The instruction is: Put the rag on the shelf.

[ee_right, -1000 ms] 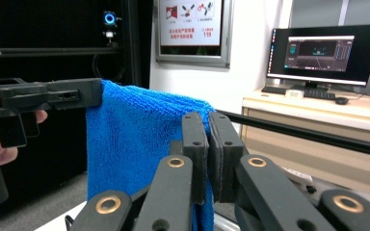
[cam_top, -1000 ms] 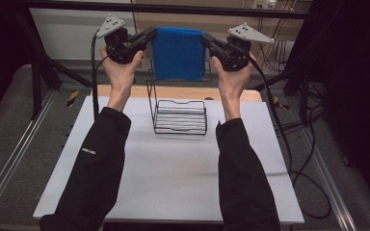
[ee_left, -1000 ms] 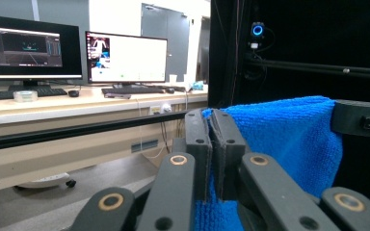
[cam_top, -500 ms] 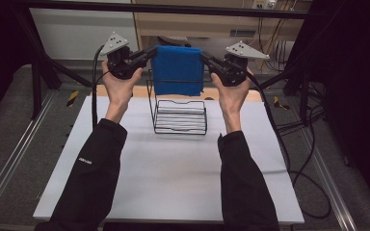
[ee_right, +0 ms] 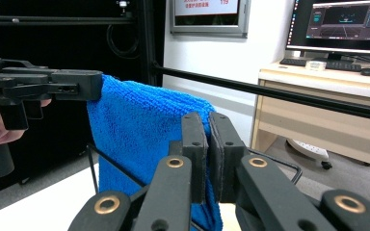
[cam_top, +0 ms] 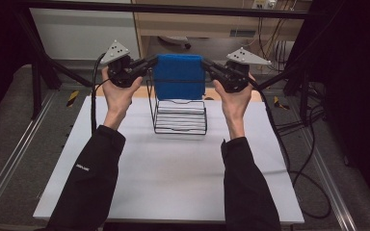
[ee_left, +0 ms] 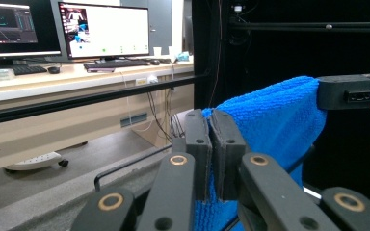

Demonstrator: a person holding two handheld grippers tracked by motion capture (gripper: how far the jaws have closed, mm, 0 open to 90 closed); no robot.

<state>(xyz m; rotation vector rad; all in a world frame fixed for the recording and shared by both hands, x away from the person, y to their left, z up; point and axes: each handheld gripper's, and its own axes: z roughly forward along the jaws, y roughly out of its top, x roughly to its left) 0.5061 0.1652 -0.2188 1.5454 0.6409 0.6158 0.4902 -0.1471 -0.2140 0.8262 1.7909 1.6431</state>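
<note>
Grippers left [cam_top: 150,62] and right [cam_top: 206,64] pinch a blue towel [cam_top: 179,77] above a wire rack [cam_top: 180,114]; desk monitors [ee_left: 103,31] behind.

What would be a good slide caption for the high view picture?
Two hand-held grippers, left and right, hold a blue towel stretched by its top corners above a black wire rack on a white table.

Inventory, beyond my worktop's [cam_top: 173,168] far edge: wooden desk [ee_left: 53,82]; lit monitors [ee_left: 103,30]; keyboard [ee_left: 113,63]; mouse [ee_left: 53,70]. Beneath: white wheeled base [ee_left: 36,161], possibly a chair's. Right edge: floor cables [cam_top: 302,126].
</note>
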